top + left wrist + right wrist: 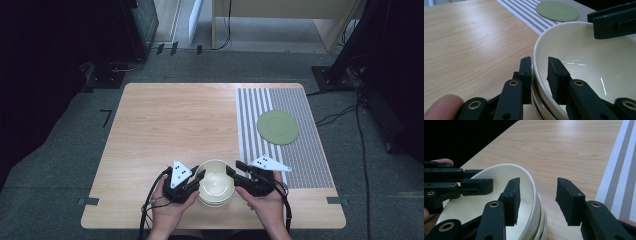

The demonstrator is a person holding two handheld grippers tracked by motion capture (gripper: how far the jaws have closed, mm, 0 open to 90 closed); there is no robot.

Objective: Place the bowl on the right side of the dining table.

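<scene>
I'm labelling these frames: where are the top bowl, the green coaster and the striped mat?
top bowl (216,183), high view, inner floor.
green coaster (278,127), high view, centre of disc.
striped mat (305,165), high view, bare lower part.

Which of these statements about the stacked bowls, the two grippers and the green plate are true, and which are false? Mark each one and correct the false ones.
1. The cream bowls sit stacked near the table's front edge. True.
2. The green plate lies on bare wood. False: it lies on the striped mat.
3. The left gripper has one jaw inside the top bowl's rim and one outside. True.
4. The right gripper straddles the rim, and its outer jaw stands clear of the bowls. True.
5. Food lies in the top bowl. False: it is empty.
</scene>
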